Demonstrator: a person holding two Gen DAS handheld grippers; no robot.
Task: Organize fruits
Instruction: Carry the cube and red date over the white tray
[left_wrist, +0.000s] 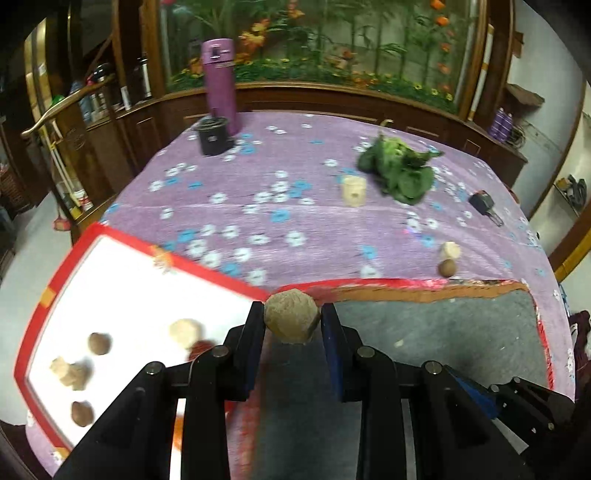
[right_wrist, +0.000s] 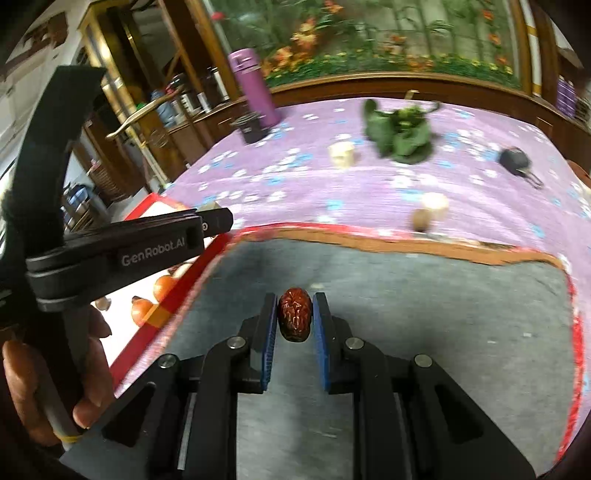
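My left gripper (left_wrist: 291, 317) is shut on a pale beige lumpy fruit (left_wrist: 291, 320), held over the seam between a white tray with a red rim (left_wrist: 122, 240) and a grey tray with a red rim (left_wrist: 424, 325). The white tray holds several small brown and beige fruits (left_wrist: 99, 343). My right gripper (right_wrist: 294, 317) is shut on a wrinkled red date (right_wrist: 294, 319) above the grey tray (right_wrist: 424, 295). The left gripper (right_wrist: 218, 221) shows at left in the right wrist view, held by a hand. Orange fruits (right_wrist: 164, 288) lie in the white tray.
On the purple floral cloth (left_wrist: 295, 192): a brown nut (left_wrist: 447, 267) and a beige piece (left_wrist: 450, 252) near the grey tray, a beige block (left_wrist: 354, 190), leafy greens (left_wrist: 402, 168), a black key fob (left_wrist: 484, 205), a purple flask (left_wrist: 221, 83), a black cup (left_wrist: 214, 138).
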